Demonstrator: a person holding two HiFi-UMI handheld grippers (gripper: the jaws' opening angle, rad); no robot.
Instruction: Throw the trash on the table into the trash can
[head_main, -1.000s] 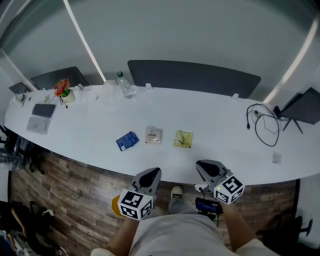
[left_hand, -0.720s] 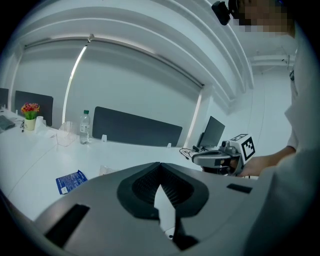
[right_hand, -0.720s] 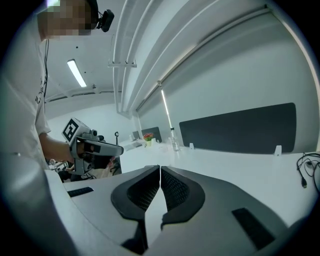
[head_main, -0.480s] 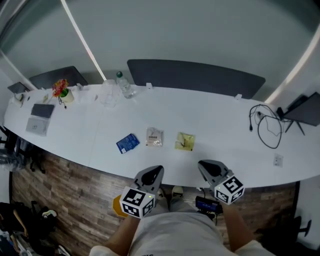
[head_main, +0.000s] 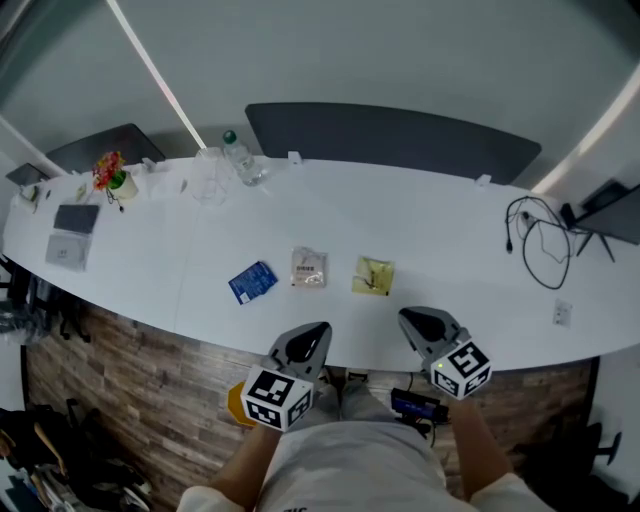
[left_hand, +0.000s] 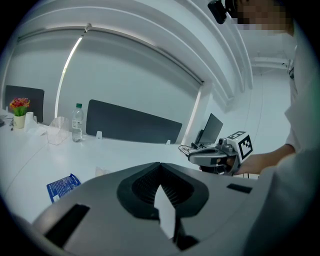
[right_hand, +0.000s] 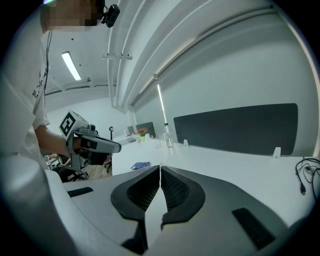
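Observation:
Three pieces of trash lie in a row near the front of the white table (head_main: 450, 250): a blue wrapper (head_main: 252, 281), a pale clear packet (head_main: 308, 268) and a yellow-green packet (head_main: 373, 276). My left gripper (head_main: 318, 332) hangs at the table's front edge, below the clear packet, jaws shut and empty. My right gripper (head_main: 410, 320) hovers at the same edge below the yellow-green packet, also shut with nothing in it. In the left gripper view the blue wrapper (left_hand: 62, 186) lies ahead to the left and the right gripper (left_hand: 217, 155) is off to the right. No trash can is clearly visible.
A water bottle (head_main: 240, 160), a clear container (head_main: 208, 180), a flower pot (head_main: 108, 175) and a closed laptop (head_main: 65, 232) stand at the back left. Black cables (head_main: 535, 240) lie at the right. A yellow object (head_main: 236, 405) shows on the wooden floor under the left gripper.
The head view has shifted a little forward over the table. Both grippers have edged slightly closer to the table's front edge and stay shut; the trash has not moved.

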